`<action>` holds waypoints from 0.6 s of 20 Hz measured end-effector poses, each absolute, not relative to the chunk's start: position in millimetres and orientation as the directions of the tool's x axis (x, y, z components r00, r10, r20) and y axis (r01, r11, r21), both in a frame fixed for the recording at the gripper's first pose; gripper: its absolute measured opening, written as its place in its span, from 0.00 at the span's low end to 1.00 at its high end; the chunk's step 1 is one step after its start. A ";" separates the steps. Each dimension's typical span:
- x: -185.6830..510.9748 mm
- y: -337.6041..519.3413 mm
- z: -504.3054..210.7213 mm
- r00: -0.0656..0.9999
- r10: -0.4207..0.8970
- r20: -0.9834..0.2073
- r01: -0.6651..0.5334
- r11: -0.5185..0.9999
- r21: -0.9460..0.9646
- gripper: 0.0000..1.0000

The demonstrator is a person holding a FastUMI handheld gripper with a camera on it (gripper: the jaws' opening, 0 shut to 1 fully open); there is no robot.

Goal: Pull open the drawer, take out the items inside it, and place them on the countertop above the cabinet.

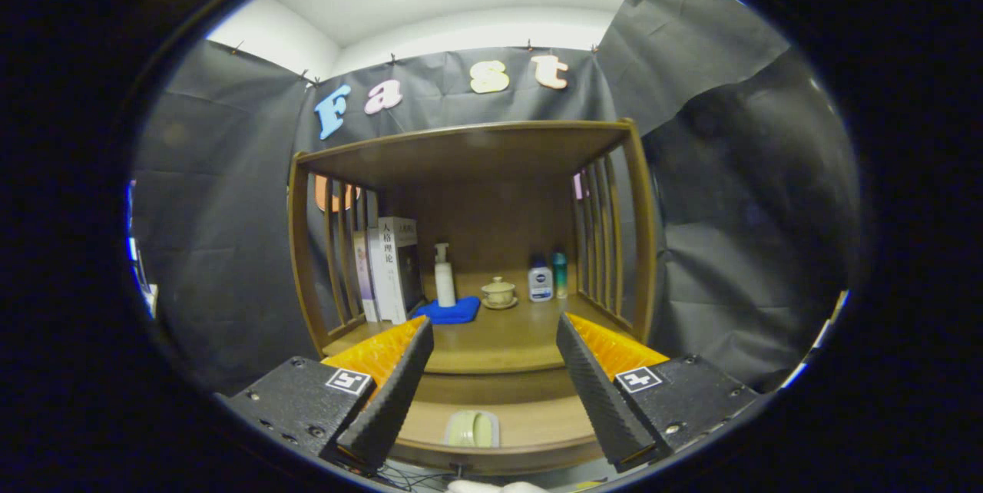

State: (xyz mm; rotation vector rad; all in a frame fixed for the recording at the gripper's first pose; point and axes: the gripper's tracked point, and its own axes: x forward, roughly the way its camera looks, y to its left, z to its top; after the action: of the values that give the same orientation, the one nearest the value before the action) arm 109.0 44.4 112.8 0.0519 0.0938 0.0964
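The wooden cabinet's drawer (537, 425) stands pulled out below the countertop (499, 339). A pale green, flat item (472, 428) lies on the drawer floor, low between my two fingers. My gripper (495, 322) is open, its fingers spread wide with nothing between them. It hangs above the drawer, and the fingertips reach over the countertop's front edge. The fingers hide the drawer's left and right ends.
On the countertop stand upright books (393, 269), a white pump bottle (444, 276) on a blue cloth (451, 311), a small lidded cup (498, 292) and two small bottles (547, 278). Slatted side rails (603, 239) and a top shelf (468, 143) enclose that space.
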 end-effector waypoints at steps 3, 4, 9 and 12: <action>148.7 66.4 102.5 0.955 0.109 -0.275 -0.108 0.994 0.017 1.00; 163.7 75.2 97.2 0.939 0.110 -0.325 -0.113 0.994 0.009 1.00; 196.3 101.7 24.5 0.758 0.091 -0.646 -0.136 0.991 -0.020 0.99; 187.9 99.9 -27.6 0.609 0.067 -0.790 -0.158 0.987 -0.039 0.94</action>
State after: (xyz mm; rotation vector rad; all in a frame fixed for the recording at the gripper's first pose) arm 187.9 99.9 -27.6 -0.1086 0.9072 0.1301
